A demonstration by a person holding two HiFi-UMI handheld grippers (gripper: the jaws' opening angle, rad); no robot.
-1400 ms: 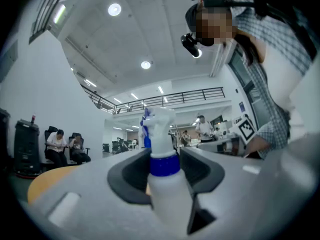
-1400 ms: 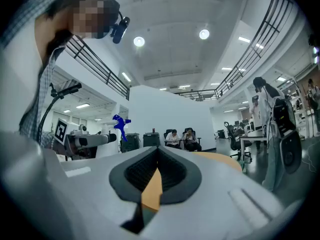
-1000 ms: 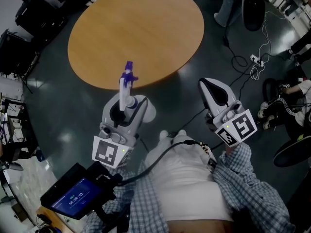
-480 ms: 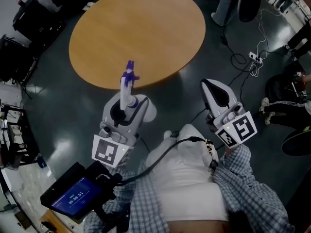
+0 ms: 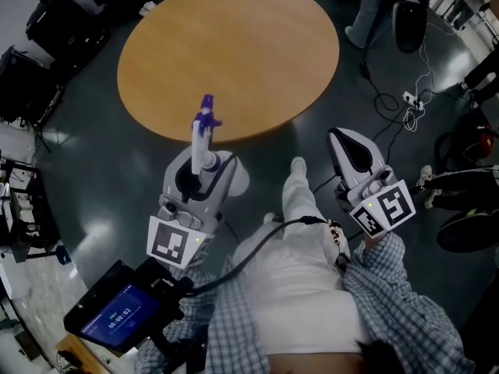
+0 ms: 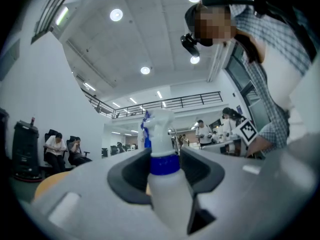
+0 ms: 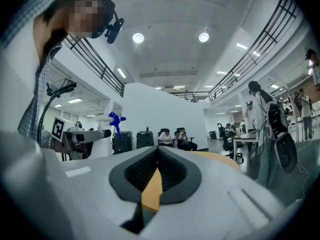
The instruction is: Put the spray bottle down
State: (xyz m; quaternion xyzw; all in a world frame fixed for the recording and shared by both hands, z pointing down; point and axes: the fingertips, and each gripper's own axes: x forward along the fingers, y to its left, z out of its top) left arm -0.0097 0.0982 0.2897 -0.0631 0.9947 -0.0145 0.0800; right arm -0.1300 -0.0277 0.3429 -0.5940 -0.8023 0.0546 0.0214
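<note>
While the spray bottle [image 5: 204, 135] is pinched upright in the left gripper [image 5: 204, 170] mid-frame, at the table's [image 5: 234, 45] lower edge, it should be held vertical until seated; right gripper [image 5: 348, 142] is pressed together, empty.

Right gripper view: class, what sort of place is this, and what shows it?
Probably a large open-plan office or lab hall: a railed upper gallery runs along the walls, recessed ceiling lights sit high overhead, and seated people wait at the back.

The round table [image 5: 234, 45] looks like smooth, matt wood. The spray bottle [image 6: 167, 199] is milky white plastic with a glossy blue collar. The dark floor [image 5: 101, 178] shines.
</note>
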